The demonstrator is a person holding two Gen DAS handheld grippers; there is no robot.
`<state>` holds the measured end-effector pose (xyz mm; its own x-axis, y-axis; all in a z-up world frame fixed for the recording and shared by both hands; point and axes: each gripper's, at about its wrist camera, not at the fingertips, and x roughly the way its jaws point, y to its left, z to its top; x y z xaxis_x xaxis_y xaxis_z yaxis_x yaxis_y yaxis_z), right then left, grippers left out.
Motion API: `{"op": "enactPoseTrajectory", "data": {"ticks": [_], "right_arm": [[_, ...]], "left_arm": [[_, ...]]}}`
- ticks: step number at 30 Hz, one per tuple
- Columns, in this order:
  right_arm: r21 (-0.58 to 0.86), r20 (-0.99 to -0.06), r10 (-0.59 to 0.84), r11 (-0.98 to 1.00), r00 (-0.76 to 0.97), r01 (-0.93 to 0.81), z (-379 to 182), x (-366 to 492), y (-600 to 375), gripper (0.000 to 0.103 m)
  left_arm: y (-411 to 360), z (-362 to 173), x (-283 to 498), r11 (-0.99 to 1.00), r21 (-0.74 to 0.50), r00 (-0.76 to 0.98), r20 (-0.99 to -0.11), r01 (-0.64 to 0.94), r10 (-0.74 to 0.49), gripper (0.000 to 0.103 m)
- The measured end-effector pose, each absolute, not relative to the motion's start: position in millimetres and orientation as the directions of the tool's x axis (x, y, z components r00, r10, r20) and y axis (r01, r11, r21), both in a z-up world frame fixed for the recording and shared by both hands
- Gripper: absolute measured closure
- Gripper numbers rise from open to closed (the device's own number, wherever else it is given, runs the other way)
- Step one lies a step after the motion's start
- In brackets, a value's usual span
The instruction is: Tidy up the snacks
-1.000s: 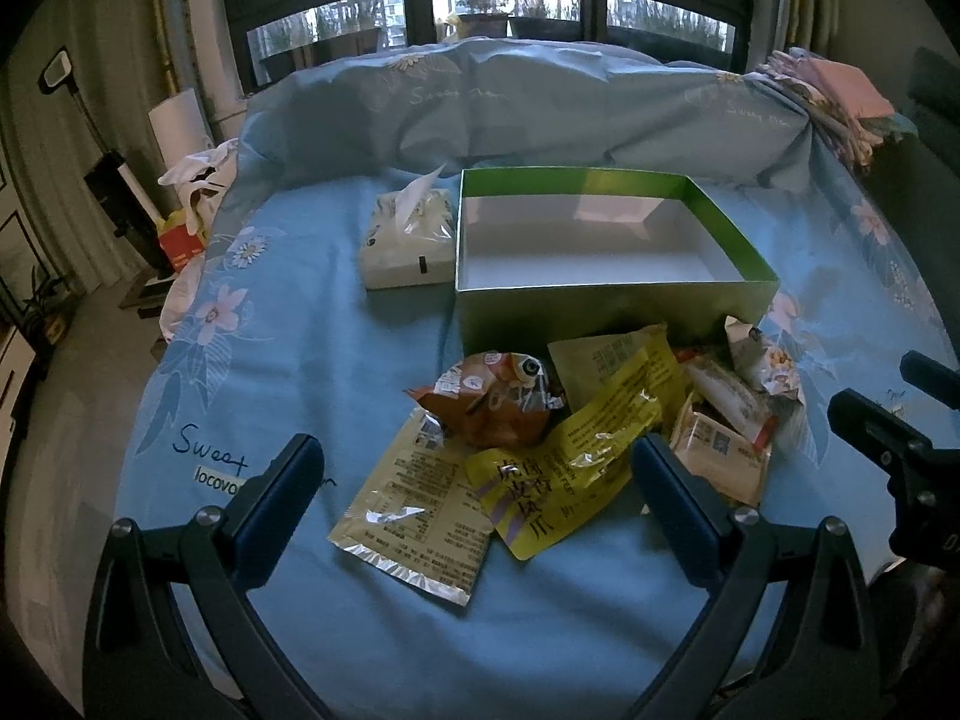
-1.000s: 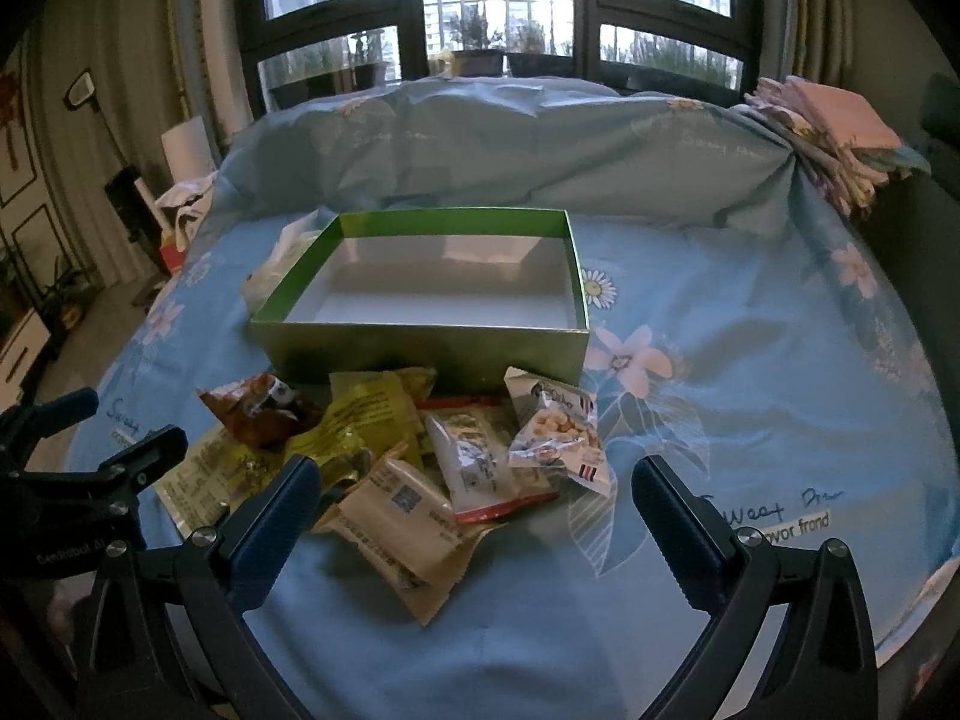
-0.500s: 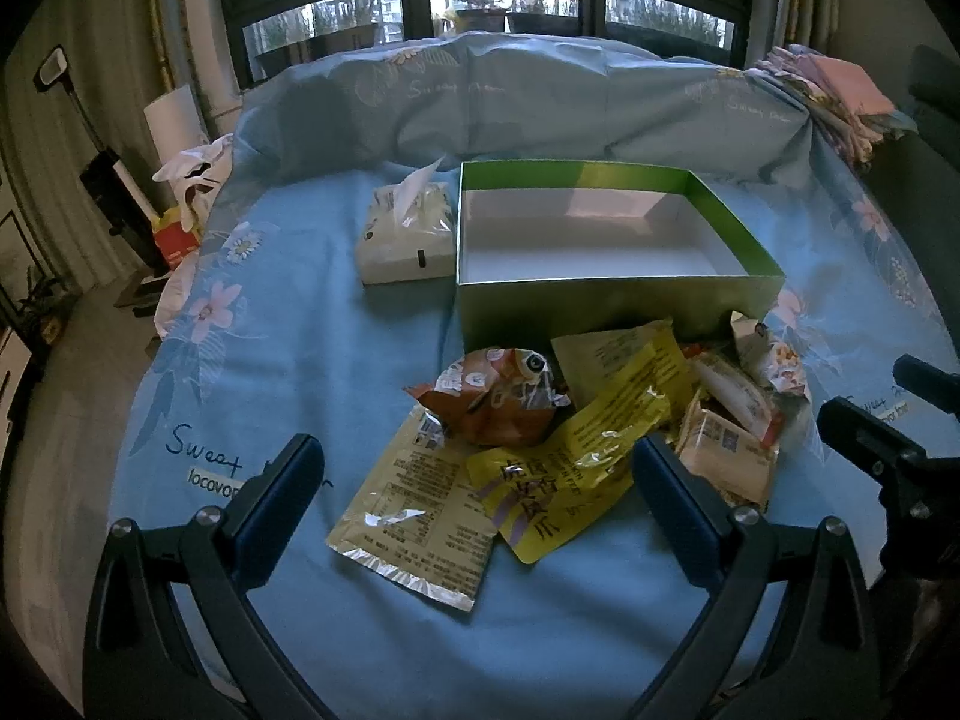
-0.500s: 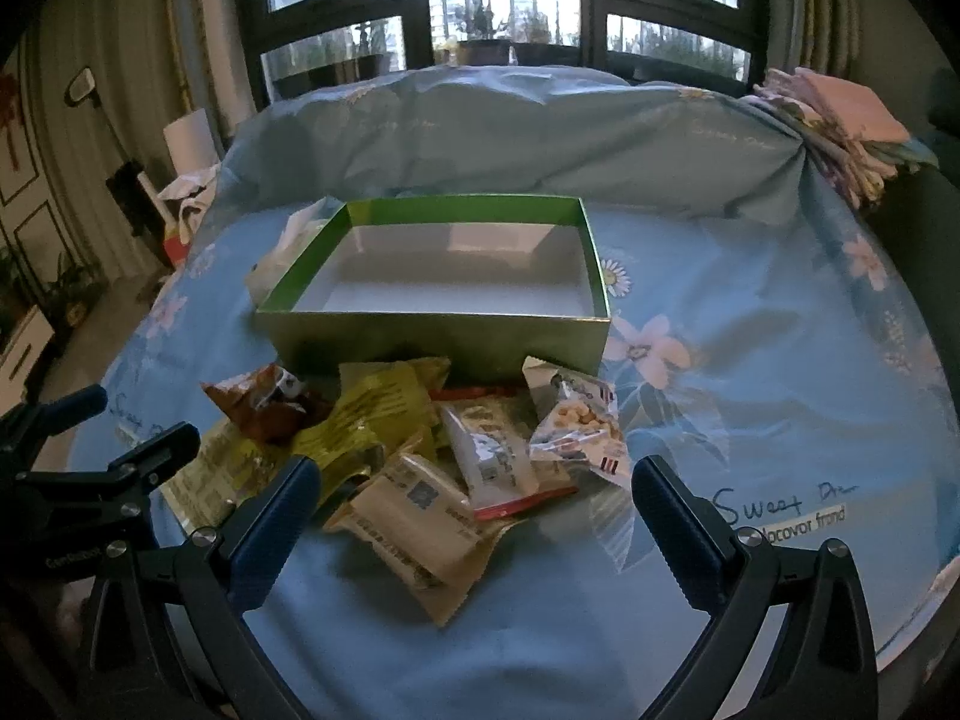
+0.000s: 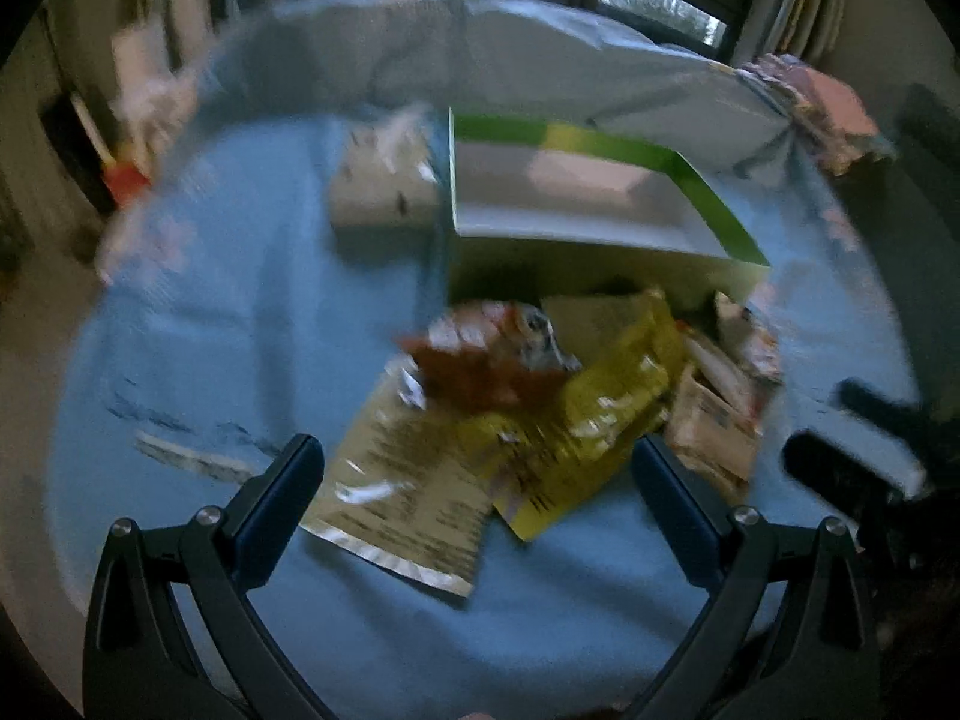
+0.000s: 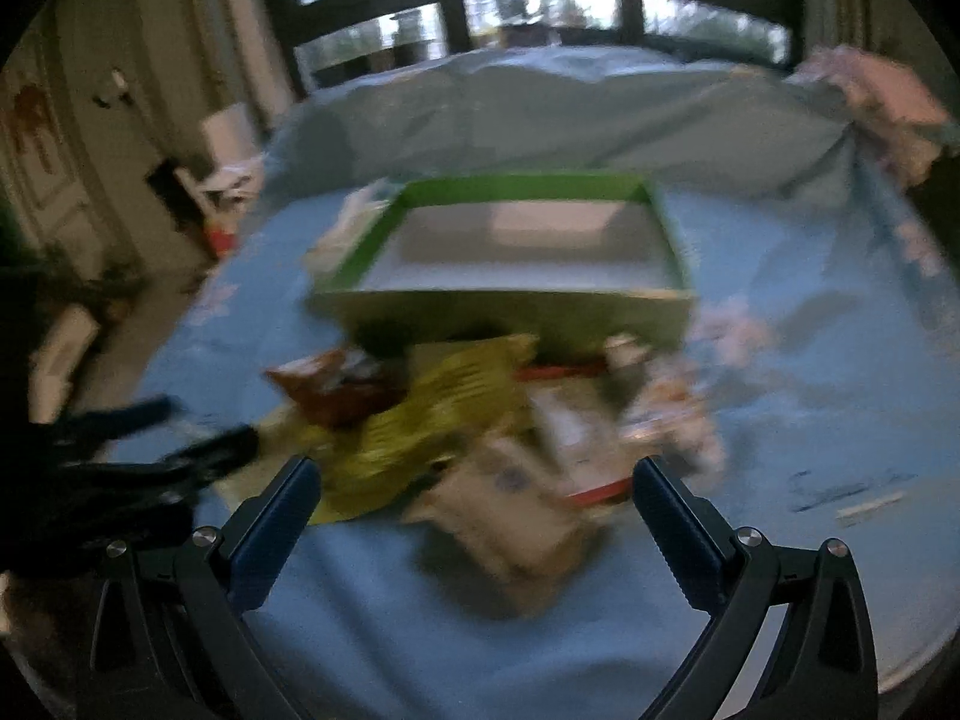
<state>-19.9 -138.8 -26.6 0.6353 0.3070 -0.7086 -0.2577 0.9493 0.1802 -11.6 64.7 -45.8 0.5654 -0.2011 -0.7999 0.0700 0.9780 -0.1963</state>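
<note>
With both grippers (left gripper (image 5: 477, 492), right gripper (image 6: 477, 507)) spread wide and empty, one top packet (image 5: 480, 369) mid-frame is best pinched for the box (image 5: 600, 240).

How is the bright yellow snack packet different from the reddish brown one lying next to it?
The bright yellow packet lies long and mostly flat on the blue cloth; the reddish brown packet looks shorter, crumpled and puffed up. The yellow one reaches nearer the left tongs; the brown one sits nearer the green box. Both are still outside the box.
</note>
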Motion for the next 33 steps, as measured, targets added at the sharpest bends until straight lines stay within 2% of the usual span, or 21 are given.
{"op": "enactPoseTrajectory", "data": {"ticks": [5,8,15,17,21,26,30,31,32,33], "right_arm": [[0.290,-0.713,0.424,0.903,0.558,-0.316,-47,-22,-122,0.000],[0.368,-0.717,0.488,0.871,0.498,-0.324,-63,-20,-115,0.000],[0.552,-0.659,0.644,0.765,0.389,-0.332,-86,-15,-98,0.000],[0.608,-0.635,0.689,0.725,0.350,-0.325,-96,-11,-90,0.004],[0.673,-0.602,0.742,0.671,0.295,-0.312,-111,-4,-70,0.013],[0.711,-0.585,0.767,0.641,0.263,-0.290,-120,0,-56,0.021],[0.712,-0.589,0.763,0.645,0.266,-0.275,-122,4,-50,0.023],[0.714,-0.586,0.764,0.644,0.269,-0.275,-122,5,-48,0.023],[0.713,-0.587,0.763,0.645,0.270,-0.273,-122,7,-46,0.024],[0.706,-0.595,0.756,0.654,0.274,-0.272,-124,8,-44,0.025]], "left_arm": [[97,-65,-9,0.970,-0.242,0.534,-0.819,0.008,-0.209,0.000],[115,-76,-8,0.940,-0.341,0.501,-0.811,0.015,-0.302,0.000],[141,-93,-6,0.852,-0.524,0.473,-0.748,0.012,-0.466,0.002],[143,-95,-4,0.844,-0.536,0.465,-0.746,0.006,-0.477,0.006],[149,-101,-2,0.821,-0.571,0.457,-0.729,0.006,-0.510,0.010],[155,-102,-1,0.797,-0.604,0.454,-0.706,0.013,-0.543,0.031],[159,-106,2,0.777,-0.629,0.445,-0.690,0.022,-0.571,0.034],[158,-106,2,0.777,-0.628,0.443,-0.689,0.029,-0.573,0.041],[158,-107,2,0.780,-0.625,0.438,-0.693,0.030,-0.572,0.052],[158,-109,3,0.784,-0.620,0.430,-0.703,0.019,-0.566,0.058]]}}
